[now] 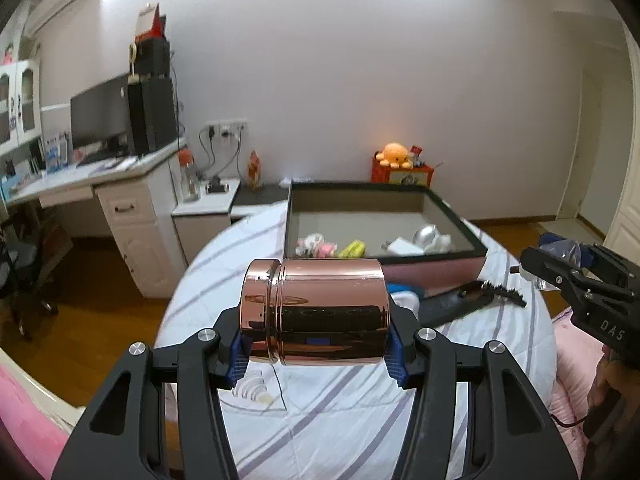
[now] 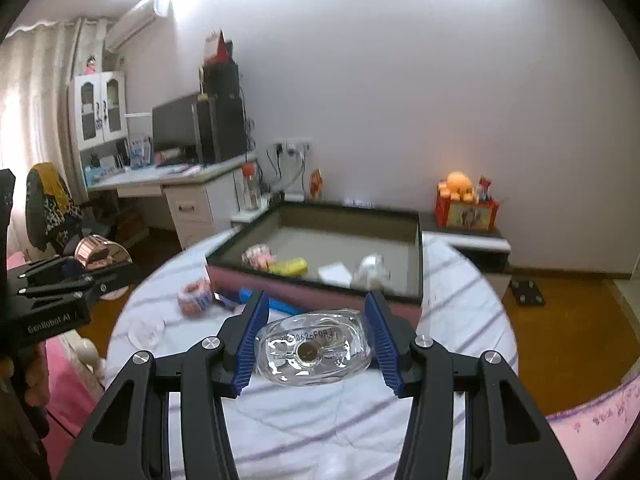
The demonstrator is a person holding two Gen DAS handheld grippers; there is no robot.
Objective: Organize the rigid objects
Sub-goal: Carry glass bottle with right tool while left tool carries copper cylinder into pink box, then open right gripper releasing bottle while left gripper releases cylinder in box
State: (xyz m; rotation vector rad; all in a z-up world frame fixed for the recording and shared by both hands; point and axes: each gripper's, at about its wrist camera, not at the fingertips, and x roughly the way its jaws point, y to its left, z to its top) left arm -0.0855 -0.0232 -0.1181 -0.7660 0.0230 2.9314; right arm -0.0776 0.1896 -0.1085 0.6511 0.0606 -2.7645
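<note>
We hold a shiny rose-gold metal canister (image 1: 316, 312) in the left tongs (image 1: 318, 354); it lies on its side, a narrower lidded neck to the left, and its mirror skin reflects the room. The blue ribbed pads (image 1: 239, 354) press on its two ends, so the left tongs are gripping it above the bed. The right tongs (image 2: 316, 344) clamp a clear glass bottle (image 2: 314, 350) by its sides, its oval base facing us, with printed characters and a small round mark at the centre.

Both things hang above a bed with a white sheet striped in pale purple (image 2: 312, 420). Farther on lies a shallow rectangular box with dark rim and maroon wall (image 2: 320, 286), open at the top; small items sit along its near wall, and most of its grey floor is bare. Just before the box on the sheet lie a blue object (image 2: 276, 304), a small round patterned tub (image 2: 194, 296) to the left and, in the left view, a black flat tool with a toothed end (image 1: 472, 300). Wooden floor surrounds the bed on left and right.
</note>
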